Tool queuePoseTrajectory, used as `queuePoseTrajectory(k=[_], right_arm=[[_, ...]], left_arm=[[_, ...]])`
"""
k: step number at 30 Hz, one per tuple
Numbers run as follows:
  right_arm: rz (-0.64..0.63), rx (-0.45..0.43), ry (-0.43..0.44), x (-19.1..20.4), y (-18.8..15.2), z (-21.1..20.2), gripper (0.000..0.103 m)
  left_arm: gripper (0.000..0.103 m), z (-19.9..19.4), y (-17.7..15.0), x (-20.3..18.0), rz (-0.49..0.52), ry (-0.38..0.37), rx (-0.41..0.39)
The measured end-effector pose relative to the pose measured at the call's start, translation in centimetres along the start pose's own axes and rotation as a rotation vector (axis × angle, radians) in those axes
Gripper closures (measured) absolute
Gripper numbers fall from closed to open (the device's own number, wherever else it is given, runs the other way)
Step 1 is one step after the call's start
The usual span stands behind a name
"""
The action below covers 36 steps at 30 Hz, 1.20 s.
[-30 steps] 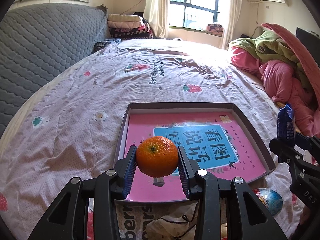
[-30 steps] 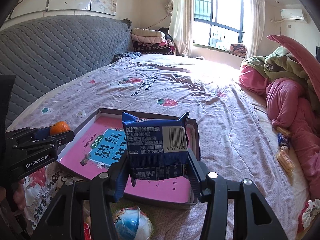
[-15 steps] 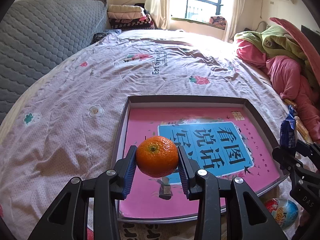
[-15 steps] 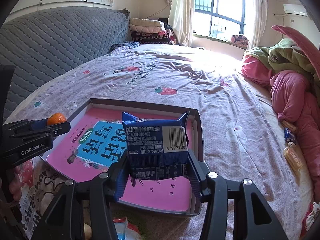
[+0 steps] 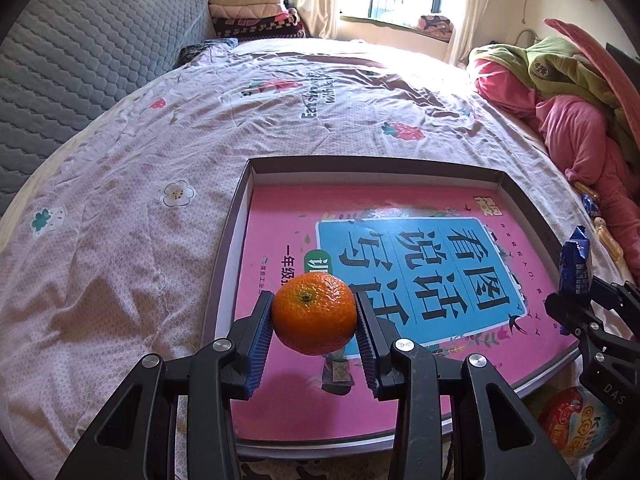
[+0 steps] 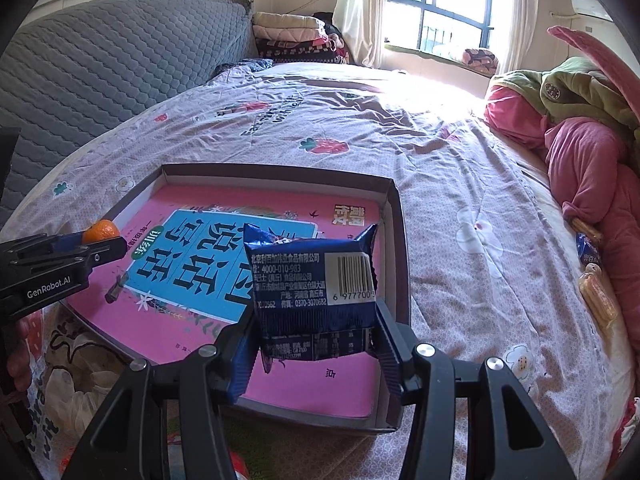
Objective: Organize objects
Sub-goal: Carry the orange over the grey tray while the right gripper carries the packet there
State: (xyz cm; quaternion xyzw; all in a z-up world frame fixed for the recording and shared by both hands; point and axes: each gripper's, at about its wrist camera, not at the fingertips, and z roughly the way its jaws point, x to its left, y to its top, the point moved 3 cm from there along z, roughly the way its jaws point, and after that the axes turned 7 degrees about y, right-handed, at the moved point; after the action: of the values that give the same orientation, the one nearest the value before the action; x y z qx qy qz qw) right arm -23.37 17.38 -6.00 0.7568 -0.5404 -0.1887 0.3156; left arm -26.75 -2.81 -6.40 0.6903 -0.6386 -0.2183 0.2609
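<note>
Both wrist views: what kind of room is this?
A bedroom, most likely: a wide bed with a strawberry-print sheet, a quilted grey headboard, and folded blankets stacked by the curtained window.

left gripper (image 6: 86,250) body read "GenRobot.AI" | right gripper (image 5: 600,308) body showed "DAS" | blue snack packet (image 6: 316,300) carried "4000-010-983", "0370-3070682" and barcode digits "6 977700" | pink book (image 5: 420,276) in box bore large Chinese title, upside down | bedsheet (image 6: 276,114) print partly legible, "with"

Both grippers, left (image 5: 314,320) and right (image 6: 316,332), angle downward, jaws clamped.
</note>
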Motion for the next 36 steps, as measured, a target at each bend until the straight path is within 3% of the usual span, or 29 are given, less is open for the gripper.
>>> queuePoseTrajectory(k=[15, 36], right_arm=[[0.009, 0.044, 0.007, 0.0, -0.8, 1.3, 0.05], [0.018, 0.058, 0.024, 0.3, -1.1, 2.0, 0.049]], left_arm=[[0.063, 1.7, -0.7, -0.1, 0.013, 0.01, 0.047], [0.062, 1.6, -1.0, -0.3, 0.03, 0.029, 0.037]])
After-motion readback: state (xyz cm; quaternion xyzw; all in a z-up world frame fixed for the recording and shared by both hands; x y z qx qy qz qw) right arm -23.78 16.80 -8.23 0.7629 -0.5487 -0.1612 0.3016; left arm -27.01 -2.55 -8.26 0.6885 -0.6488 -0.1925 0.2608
